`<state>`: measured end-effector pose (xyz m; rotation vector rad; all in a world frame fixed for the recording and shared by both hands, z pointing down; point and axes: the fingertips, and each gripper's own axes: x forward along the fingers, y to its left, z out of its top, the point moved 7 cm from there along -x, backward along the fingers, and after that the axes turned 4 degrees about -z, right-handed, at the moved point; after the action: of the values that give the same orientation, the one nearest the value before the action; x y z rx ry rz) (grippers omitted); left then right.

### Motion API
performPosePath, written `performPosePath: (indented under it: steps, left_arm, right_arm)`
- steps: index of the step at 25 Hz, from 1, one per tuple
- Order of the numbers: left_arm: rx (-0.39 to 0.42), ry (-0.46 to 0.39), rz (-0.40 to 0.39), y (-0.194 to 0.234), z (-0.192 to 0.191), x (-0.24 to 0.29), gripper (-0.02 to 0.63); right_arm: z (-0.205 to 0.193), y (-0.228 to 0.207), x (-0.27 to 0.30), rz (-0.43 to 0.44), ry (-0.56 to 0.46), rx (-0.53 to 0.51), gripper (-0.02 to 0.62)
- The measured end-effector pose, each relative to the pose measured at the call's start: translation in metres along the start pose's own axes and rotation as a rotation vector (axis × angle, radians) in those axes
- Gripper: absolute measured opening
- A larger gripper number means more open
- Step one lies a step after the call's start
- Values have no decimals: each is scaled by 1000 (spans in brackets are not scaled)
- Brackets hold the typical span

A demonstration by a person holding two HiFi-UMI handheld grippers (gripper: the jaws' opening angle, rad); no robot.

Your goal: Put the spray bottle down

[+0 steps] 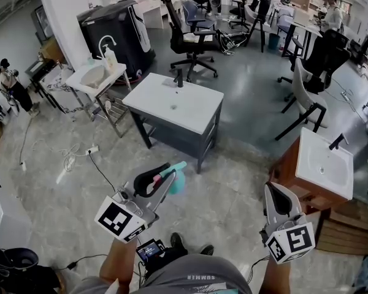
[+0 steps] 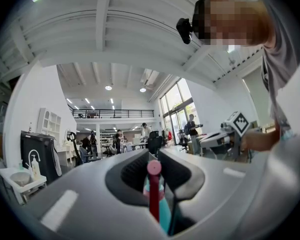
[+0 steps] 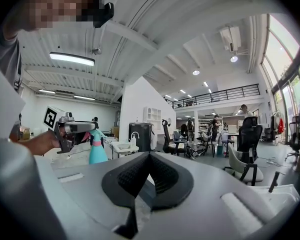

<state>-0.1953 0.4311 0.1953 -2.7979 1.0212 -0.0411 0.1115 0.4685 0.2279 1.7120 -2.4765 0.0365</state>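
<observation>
Two grippers sit low in the head view. The left gripper (image 1: 162, 177) is clamped on the bottle (image 1: 176, 180), gripping it by the pink top. The teal body hangs under the jaws, clear of the floor (image 1: 233, 195). The right gripper (image 1: 276, 195), well apart to its right, has its jaws together with nothing between them. Just right of it stands a sink (image 1: 322, 164). Ahead of the left gripper is a table (image 1: 190, 112), and beyond that, chairs (image 1: 193, 38).

"SUMMER" on grey shirt (image 1: 199, 278)
</observation>
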Motion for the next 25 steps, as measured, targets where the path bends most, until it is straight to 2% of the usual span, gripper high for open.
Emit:
performPosePath:
  steps: [7,15,25]
  left_arm:
    - [13,5,9,-25,2,18,55]
    - [21,3,8,-50,6,30,57]
    - [8,-1,-17,-49,-5,54,57]
  right_arm:
    - [-10,-24,-12,23,-15,23,2]
    - [-16,-48,-30,5,-39,45,0]
    - [-24,-70,-24,-37,-21,44,0]
